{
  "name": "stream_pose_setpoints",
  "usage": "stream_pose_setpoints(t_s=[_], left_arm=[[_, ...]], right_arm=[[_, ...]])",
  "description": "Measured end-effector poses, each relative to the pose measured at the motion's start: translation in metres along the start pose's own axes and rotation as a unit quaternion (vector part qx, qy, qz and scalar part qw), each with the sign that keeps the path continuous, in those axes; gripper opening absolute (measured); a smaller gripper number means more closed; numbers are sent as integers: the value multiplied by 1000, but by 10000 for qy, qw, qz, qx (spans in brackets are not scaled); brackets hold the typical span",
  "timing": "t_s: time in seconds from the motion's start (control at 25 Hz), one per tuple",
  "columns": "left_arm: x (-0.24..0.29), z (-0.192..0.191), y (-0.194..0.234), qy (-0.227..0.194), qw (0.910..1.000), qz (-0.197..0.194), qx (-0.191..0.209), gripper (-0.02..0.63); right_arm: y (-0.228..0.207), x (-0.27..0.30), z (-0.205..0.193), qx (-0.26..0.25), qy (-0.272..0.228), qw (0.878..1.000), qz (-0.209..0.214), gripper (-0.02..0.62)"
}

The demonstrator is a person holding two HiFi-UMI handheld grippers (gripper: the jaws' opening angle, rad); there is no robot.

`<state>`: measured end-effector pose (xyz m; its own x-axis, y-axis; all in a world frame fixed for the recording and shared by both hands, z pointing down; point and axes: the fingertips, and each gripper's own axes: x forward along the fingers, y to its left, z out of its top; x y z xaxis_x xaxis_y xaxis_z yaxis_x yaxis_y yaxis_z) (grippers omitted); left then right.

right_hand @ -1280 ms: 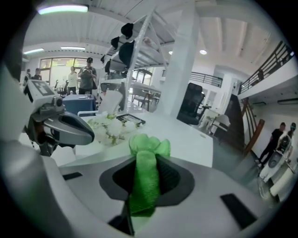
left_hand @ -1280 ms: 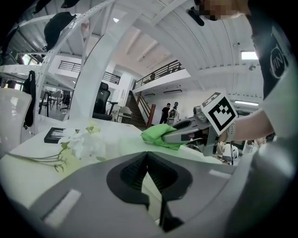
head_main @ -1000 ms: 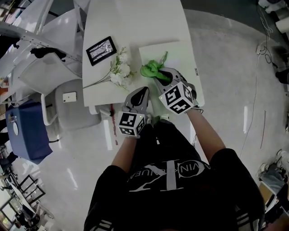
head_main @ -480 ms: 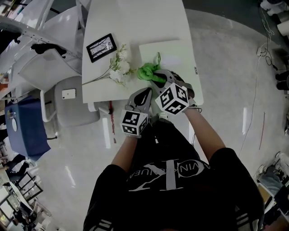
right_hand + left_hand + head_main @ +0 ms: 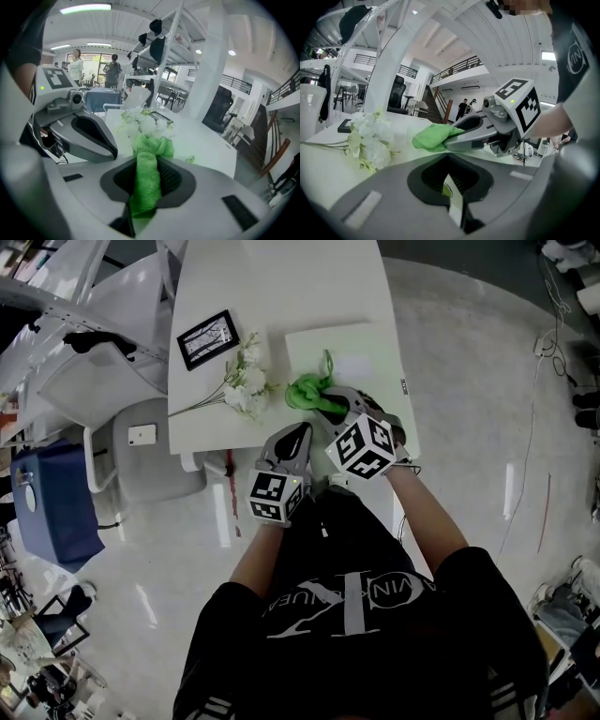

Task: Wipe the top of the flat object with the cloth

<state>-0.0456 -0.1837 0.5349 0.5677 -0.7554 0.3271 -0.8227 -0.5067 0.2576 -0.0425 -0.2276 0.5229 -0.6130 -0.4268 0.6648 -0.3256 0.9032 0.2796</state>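
White counter (image 5: 281, 296) filling upper centre of frame. Pale flat object (image 5: 361, 348) lying on it, right of centre, looking rigid. Right tongs (image 5: 330, 401) clamping shut on tail of green cloth (image 5: 307, 390). Left tongs (image 5: 294, 432) closed, gripping nothing, sitting just below. Cloth bunching at flat object's lower left edge: soft, light, limp; tail likely best hold.

Left claw (image 5: 299, 430) closed beside clamped right claw (image 5: 328, 401).

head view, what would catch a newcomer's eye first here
The bright green cloth stands out, clamped in the right gripper at the left edge of the pale flat board on the white table. To its left lie white flowers and a black picture frame.
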Motion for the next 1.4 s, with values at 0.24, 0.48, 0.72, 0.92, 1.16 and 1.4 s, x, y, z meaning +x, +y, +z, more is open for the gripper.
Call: stream_pose_setpoints(t_s=[0.24,0.48,0.72,0.92,1.16,1.4], left_arm=[[0,-2,1,9,10000,63,-9,11],[-1,0,0,28,9999,133,-7,11],[0,-1,0,52,9997,219,52,11],[0,0,0,27,9996,272,-34,11],[0,1,1,-1,9993,380,-65,11],[0,2,1,-33,9985,529,-99,11]], right_arm=[[-7,-12,-17,167,73,9998,-86,77],[-18,-29,-37,471,134,9985,-228,77],[-29,-44,-59,648,217,9969,-387,77],[-41,-61,-79,877,293,9943,-536,77],[-58,-83,-107,1126,419,9898,-766,77],[-68,-101,-128,1296,467,9864,-896,77]])
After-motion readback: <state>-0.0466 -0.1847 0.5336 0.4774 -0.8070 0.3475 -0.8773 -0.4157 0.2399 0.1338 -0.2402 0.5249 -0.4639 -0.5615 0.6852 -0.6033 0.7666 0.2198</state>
